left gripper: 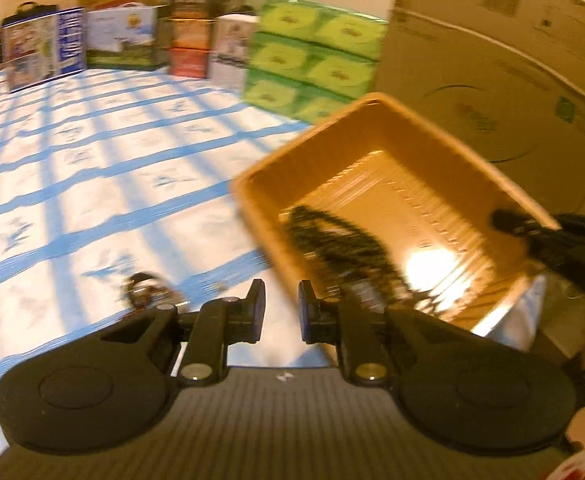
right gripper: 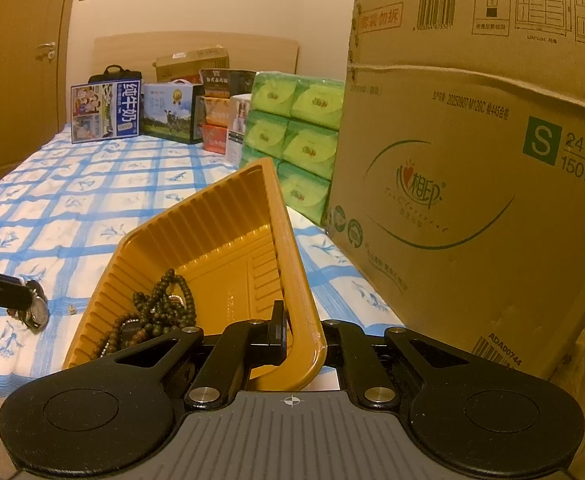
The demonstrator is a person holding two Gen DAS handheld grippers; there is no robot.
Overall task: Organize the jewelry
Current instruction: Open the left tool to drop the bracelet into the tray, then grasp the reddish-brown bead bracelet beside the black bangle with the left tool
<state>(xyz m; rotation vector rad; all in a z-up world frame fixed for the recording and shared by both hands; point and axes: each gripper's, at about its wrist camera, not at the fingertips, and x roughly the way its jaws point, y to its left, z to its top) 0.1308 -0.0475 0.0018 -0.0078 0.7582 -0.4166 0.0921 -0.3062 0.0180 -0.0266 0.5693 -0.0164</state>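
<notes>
Left wrist view: blurred; left gripper [left gripper: 280,312] over the blue-checked bedsheet [left gripper: 92,184], jaws a narrow gap apart, nothing between the pads.
Right wrist view: sharp; right gripper [right gripper: 304,332] clamped on the near rim of the orange tray [right gripper: 212,236], one pad inside the wall, the other hidden behind it.
Tray position: tilted, far end raised off the bedsheet [right gripper: 92,184], near corner low at the right gripper.
Tray in left view: orange tray [left gripper: 392,184] to the right of the left gripper, the right gripper [left gripper: 508,222] at its far right edge.
Beaded necklaces: dark strands [right gripper: 160,312] heaped in the low near-left part of the tray; seen as a dark smear [left gripper: 332,240] in the left view.
Wristwatch: lies on the sheet left of the tray [right gripper: 38,312], just beside the left gripper's tip [right gripper: 24,296]; contact cannot be told. In the left view a blurred metallic item [left gripper: 144,292] sits just left of the fingers, apart from them.
Surroundings: large cardboard carton [right gripper: 472,200] right of the tray; green tissue packs [right gripper: 292,132] behind it; milk boxes [right gripper: 104,112] at the far end of the bed.
</notes>
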